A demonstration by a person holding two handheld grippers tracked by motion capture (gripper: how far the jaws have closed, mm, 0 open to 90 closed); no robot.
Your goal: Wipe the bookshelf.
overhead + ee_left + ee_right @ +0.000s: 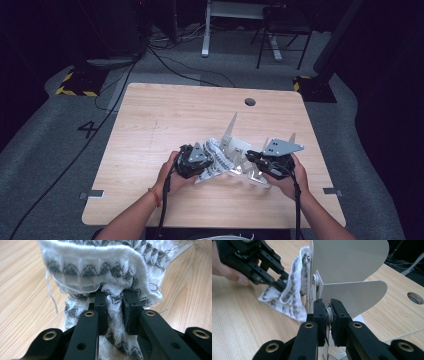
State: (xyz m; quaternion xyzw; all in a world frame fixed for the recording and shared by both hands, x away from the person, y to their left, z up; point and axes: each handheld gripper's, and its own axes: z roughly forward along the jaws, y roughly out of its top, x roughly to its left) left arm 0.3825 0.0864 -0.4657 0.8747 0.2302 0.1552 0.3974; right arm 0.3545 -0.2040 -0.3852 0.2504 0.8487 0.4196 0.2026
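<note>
A white cloth [100, 262] with a grey zigzag pattern is bunched against a white sheet-metal piece [347, 260] with curved fins. Both lie near the middle of the wooden table [165, 115]. My left gripper [113, 293] is shut on a fold of the cloth, which hangs over the jaw tips. In the high view the left gripper [210, 160] presses the cloth [216, 152] against the metal piece [232, 135]. My right gripper [328, 303] is shut on a thin edge of the metal piece, holding it upright. The right gripper [249, 155] comes in from the right.
A round cable hole [250, 102] sits near the table's far edge. Beyond the table are a chair [282, 30], desk legs [206, 35] and cables on grey carpet. The left gripper [279, 282] and a hand show at the upper left of the right gripper view.
</note>
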